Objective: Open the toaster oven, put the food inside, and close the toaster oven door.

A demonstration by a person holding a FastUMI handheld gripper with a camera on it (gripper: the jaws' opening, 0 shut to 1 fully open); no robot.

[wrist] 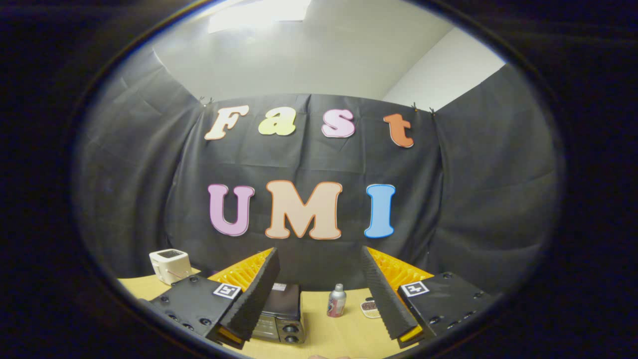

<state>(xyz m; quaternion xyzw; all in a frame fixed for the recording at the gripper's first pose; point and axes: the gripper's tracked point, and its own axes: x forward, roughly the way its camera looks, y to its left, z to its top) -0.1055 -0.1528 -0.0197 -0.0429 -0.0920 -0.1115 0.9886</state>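
My gripper [319,264] is held high above the table, and its two fingers stand wide apart with nothing between them. Below the left finger [256,294] sits the dark toaster oven [281,311], its top and two knobs showing, partly hidden by that finger. I cannot tell how its door stands. A small plate with food [369,307] lies on the table beside the right finger [381,289], partly covered by it.
A small bottle with a grey cap [337,300] stands on the wooden table [344,334] between the oven and the plate. A white boxy appliance [170,265] sits at the table's far left corner. Black cloth walls close the booth behind.
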